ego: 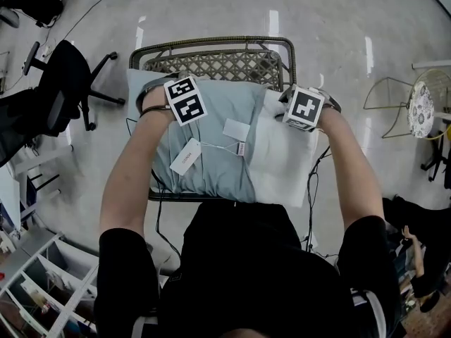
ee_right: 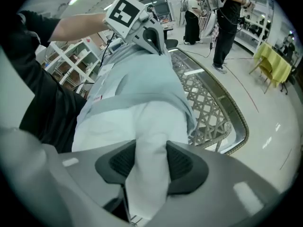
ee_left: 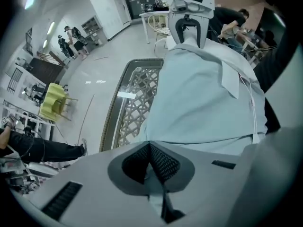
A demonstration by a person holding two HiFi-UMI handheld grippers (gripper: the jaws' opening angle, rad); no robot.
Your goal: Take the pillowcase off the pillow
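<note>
Pale blue-grey fabric pillowcase (ego: 211, 132) lay across the wicker-backed, metal-framed chair (ego: 211, 42), its long axis running from one claw to the other; its mouth faced right, where the white stuffed pillow (ego: 285, 160) stuck out bare; left gripper (ee_left: 150, 148) was pinched tight on the case's far left corner, cloth directly beneath it; right gripper (ee_right: 151, 162) was clamped on the pillow's white corner; a sideways pull-apart looked the call, left hand nearer the case.

Woven chair (ego: 218, 63), black office chair (ego: 65, 83), white shelving (ego: 42, 280)
</note>
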